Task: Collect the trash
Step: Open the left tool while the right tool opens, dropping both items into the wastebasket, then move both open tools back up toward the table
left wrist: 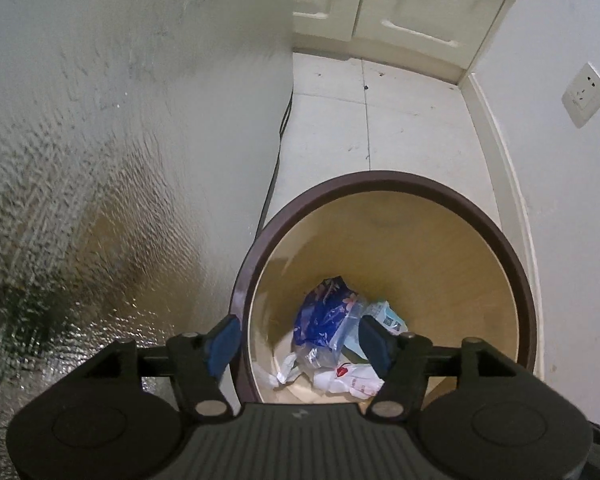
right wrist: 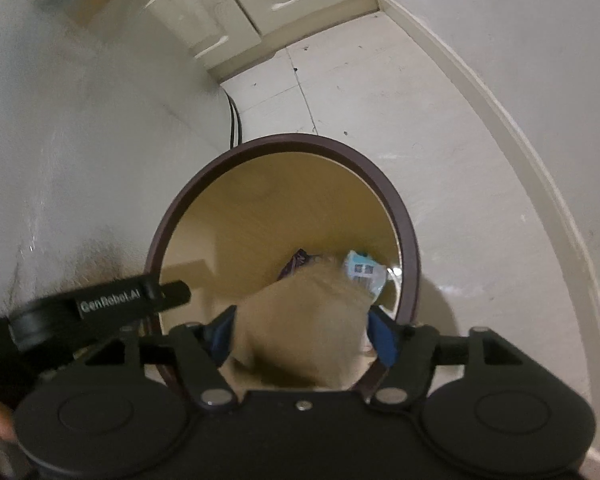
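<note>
The right tool [right wrist: 302,334] grips a blurred tan wad [right wrist: 300,320] directly above the bin [right wrist: 408,216] — drop lies straight down. The left tool [left wrist: 298,344], wide open and empty, straddles the bin's near rim over wrappers [left wrist: 328,316].

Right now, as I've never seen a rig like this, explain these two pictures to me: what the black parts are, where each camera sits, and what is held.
No robot here: a person holds a two-finger tool in each hand, each with a fisheye camera looking along its fingers. The left wrist view shows the left gripper open and empty over a round brown-rimmed trash bin on the tiled floor. Inside lie a blue wrapper and white scraps. The right wrist view shows the right gripper with a blurred tan piece of trash between its fingers above the bin.
</note>
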`<state>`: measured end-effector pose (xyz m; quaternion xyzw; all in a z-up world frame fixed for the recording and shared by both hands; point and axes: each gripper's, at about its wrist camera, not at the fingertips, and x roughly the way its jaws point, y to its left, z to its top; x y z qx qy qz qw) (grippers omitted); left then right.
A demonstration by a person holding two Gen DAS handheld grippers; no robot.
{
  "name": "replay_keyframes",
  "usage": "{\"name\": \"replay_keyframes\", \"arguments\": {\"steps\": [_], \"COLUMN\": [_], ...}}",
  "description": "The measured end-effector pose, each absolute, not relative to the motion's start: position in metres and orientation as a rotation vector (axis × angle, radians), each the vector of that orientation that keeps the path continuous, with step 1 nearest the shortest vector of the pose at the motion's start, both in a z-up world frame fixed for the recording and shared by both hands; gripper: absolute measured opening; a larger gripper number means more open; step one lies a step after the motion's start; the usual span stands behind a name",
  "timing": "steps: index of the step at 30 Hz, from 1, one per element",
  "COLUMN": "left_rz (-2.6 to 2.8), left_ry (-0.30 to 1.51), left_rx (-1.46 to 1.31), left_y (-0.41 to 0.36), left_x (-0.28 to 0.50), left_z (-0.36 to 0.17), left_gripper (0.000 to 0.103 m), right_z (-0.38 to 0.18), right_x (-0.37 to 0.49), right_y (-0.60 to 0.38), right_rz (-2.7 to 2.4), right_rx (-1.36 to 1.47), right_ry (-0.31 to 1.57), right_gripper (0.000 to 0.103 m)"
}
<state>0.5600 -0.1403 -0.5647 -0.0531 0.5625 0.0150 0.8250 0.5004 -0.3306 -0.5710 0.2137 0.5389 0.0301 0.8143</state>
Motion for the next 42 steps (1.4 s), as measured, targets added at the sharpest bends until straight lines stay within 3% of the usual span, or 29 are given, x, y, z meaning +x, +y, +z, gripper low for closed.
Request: {"name": "replay_keyframes", "arguments": {"steps": [12,16,22,26,42], "left_rz": [0.019,0.031,0.037,0.035,0.035], "left_ry": [1.238,1.245,1.236,1.225,1.185], "left_rx": [-0.040,-0.033,-0.031,-0.019,-0.042], "left_y": [-0.147,-0.145,-0.139,-0.138,-0.130], "left_x": [0.564,0.562,0.557,0.552,0.508], "left_z": [-0.567,-0.567,-0.560,-0.554,-0.507], "left_gripper": [0.080,0.090,0.103,0.103,0.103], "right_z": [-0.562,-0.560,-0.554,-0.546,-0.511], "right_x": [0.498,0.497,0.492,0.490,0.471], "right_y": [-0.331,-0.332,-0.334,-0.337,-0.345], "right_rz": [0.073,0.073,0.067,0.059,0.012], "right_rx": [0.318,0.294,0.255,0.227,0.143], "right_ry": [1.173,1.180,1.171,1.155,1.096], "right_gripper": [0.081,0.085,0.099,0.103,0.103]}}
